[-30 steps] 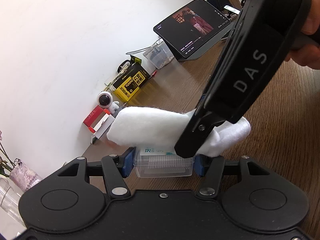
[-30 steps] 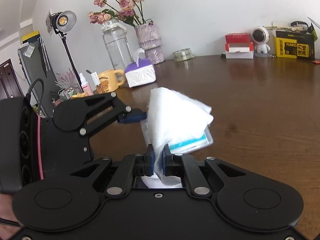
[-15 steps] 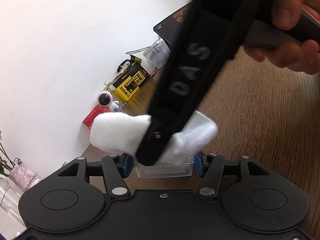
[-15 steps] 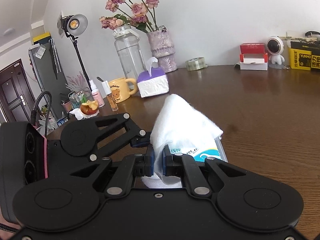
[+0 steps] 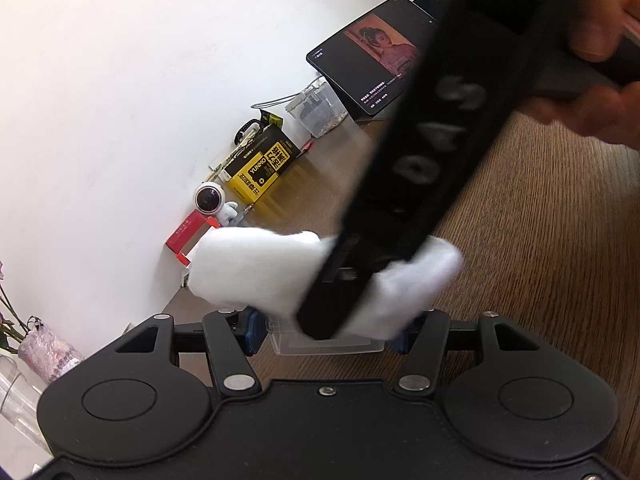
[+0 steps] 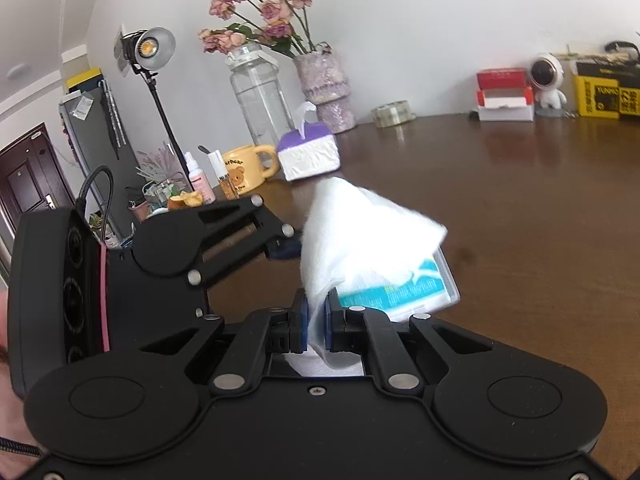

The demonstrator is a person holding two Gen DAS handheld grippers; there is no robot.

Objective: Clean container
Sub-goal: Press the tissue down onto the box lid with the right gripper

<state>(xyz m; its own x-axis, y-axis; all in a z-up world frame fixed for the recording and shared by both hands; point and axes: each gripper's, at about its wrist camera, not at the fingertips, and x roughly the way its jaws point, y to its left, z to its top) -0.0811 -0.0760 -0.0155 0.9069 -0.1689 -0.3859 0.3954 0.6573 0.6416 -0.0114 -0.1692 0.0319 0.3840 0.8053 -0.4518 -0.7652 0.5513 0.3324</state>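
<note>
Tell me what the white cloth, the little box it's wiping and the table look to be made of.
Cloth: soft, fuzzy nonwoven or cotton fabric, judging by its fluffy edges. Box: clear, glossy plastic, since a blue printed label shows through it. Table: dark brown wood or wood-look laminate with visible grain and a slight sheen.

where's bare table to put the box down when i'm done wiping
Widest bare wooden table lies right of the clear plastic box, running back to the red-and-white carton and yellow box along the wall. It is crowded at the far left around the tissue box, yellow mug and small bottles.
</note>
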